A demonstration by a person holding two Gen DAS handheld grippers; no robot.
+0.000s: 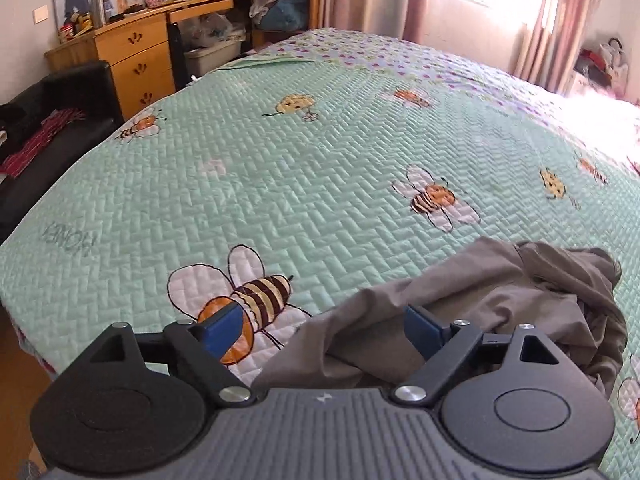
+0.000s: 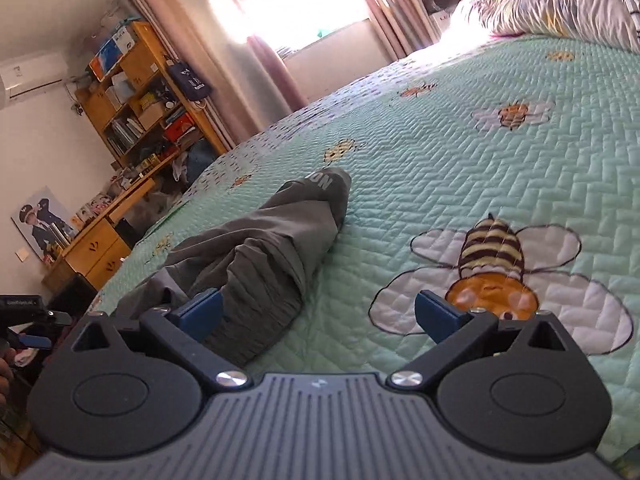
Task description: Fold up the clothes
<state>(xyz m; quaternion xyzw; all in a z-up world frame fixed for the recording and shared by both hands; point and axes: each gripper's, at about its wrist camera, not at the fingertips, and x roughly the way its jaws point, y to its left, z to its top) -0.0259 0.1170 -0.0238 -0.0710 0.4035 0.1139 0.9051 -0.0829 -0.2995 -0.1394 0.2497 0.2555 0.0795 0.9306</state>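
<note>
A crumpled grey-brown garment (image 1: pixel 500 300) lies on a mint green quilted bedspread (image 1: pixel 300 184) with bee pictures. In the left wrist view my left gripper (image 1: pixel 324 330) hovers open just before the garment's near edge, its right blue pad over the cloth, nothing held. In the right wrist view the same garment (image 2: pixel 272 248) stretches away in a long heap with white lettering at its far end. My right gripper (image 2: pixel 318 316) is open low over the bedspread (image 2: pixel 460 168), its left pad by the garment's near end, its right pad over a large bee picture (image 2: pixel 496 276).
A wooden desk with drawers (image 1: pixel 136 56) and cluttered shelves (image 2: pixel 136 96) stand beyond the bed's far side. A black chair with red cloth (image 1: pixel 52 128) sits at the left. Pink curtains (image 1: pixel 536 20) hang at a bright window. A patterned pillow (image 2: pixel 552 4) lies at the bed's head.
</note>
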